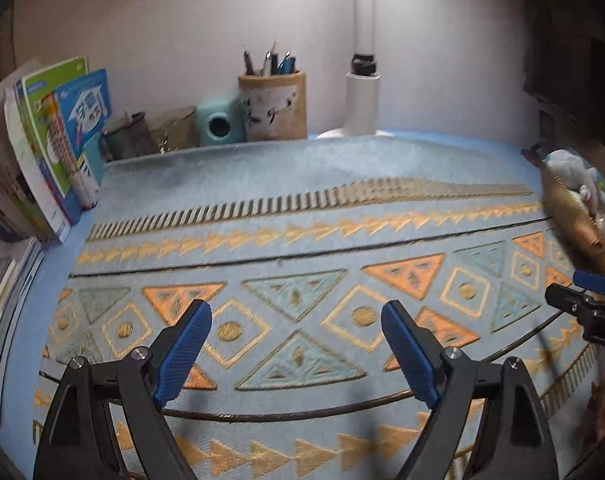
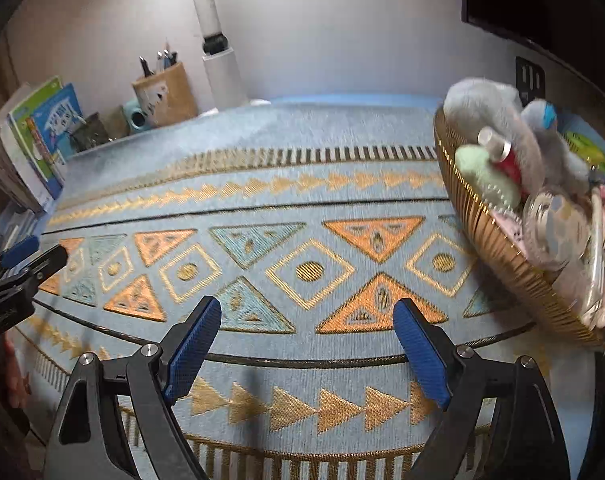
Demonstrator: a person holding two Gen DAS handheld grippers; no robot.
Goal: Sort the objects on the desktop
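two tools spread wide, left tool (image 1: 296, 354), right tool (image 2: 307, 354), gold wire basket (image 2: 498, 240) heaped with grey plush toy (image 2: 490, 108)

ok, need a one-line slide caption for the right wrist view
Open right gripper hovers over patterned mat, gold basket of toys at right.

A home study desk — upright books (image 1: 62, 140) at ten o'clock, pen holder (image 1: 273, 104) and lamp base (image 1: 362, 104) at twelve — under a patterned mat (image 1: 302, 240).
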